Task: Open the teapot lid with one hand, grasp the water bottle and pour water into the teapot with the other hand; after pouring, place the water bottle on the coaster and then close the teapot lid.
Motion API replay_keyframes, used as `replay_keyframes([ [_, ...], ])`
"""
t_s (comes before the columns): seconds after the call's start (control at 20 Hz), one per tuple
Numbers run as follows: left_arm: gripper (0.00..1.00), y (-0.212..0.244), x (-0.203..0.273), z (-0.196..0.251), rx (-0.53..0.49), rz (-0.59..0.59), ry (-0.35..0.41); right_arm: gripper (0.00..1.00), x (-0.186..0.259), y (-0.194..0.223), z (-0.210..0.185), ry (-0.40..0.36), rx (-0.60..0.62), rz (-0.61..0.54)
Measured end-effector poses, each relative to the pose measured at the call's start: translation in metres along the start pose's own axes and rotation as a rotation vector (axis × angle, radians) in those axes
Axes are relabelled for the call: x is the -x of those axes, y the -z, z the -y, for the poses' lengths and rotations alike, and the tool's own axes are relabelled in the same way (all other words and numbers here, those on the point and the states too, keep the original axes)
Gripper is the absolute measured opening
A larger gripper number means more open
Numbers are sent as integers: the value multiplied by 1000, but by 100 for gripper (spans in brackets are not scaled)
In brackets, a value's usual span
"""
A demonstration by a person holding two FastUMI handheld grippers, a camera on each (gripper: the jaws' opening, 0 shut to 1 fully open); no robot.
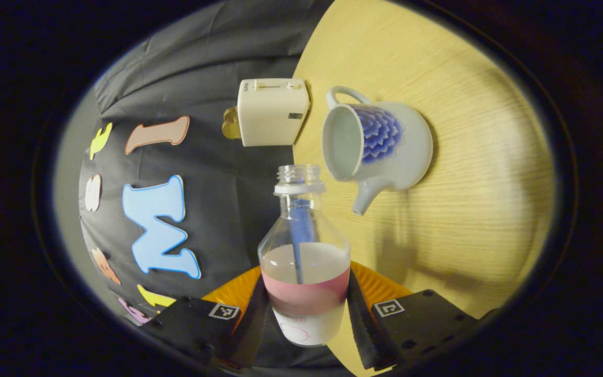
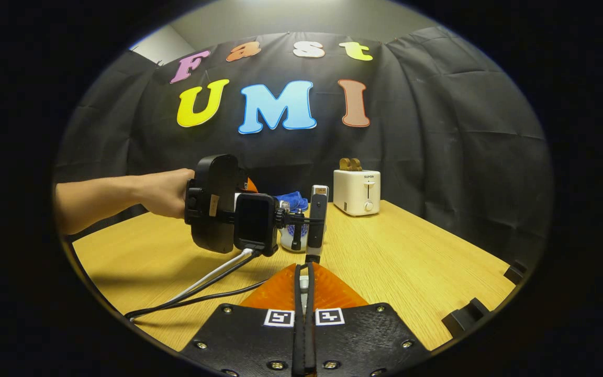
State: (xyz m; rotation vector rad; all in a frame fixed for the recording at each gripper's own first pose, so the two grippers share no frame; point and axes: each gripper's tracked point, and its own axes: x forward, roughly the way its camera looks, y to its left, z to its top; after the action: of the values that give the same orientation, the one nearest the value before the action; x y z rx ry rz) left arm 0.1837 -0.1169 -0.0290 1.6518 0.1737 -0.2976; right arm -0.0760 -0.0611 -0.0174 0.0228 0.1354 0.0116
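Left tongs (image 1: 306, 309) pinch the water bottle (image 1: 304, 251) low on its body, one finger on each side. In the left gripper view the tabletop (image 1: 479, 220) stands on edge, so I judge the bottle is rolled well over. It's uncapped, with the mouth near the teapot (image 1: 377, 144) rim but not over the opening.

Teapot sits on the tabletop, lid off, opening facing the bottle.

Right tongs (image 2: 304, 277) are pressed nearly together low over the tabletop. There's a pale sliver in the gap; can't tell if that's the lid.

Risks as I see them:
- Mouth is short of the opening, so more tilt now puts water on the tabletop.
- The grip is low on a smooth bottle, so it may rotate or slip as it tips.
- The teapot is unbraced, so a knock from the bottle neck shifts it.
- The toaster (image 1: 272, 111) is just behind the teapot, so any overshoot wets it.
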Motion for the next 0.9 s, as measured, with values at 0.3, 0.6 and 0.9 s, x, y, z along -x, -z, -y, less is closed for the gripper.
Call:
replay_keyframes([
  [0.3,85,3,1,-3,-92,-19,7,0,2,0,2,8,-9,5],
  [0.6,85,1,2,-9,-195,-22,4,0,3,1,6,15,-12,2],
  [0.9,85,-1,3,-14,-261,-33,3,0,3,3,8,19,-21,1],
])
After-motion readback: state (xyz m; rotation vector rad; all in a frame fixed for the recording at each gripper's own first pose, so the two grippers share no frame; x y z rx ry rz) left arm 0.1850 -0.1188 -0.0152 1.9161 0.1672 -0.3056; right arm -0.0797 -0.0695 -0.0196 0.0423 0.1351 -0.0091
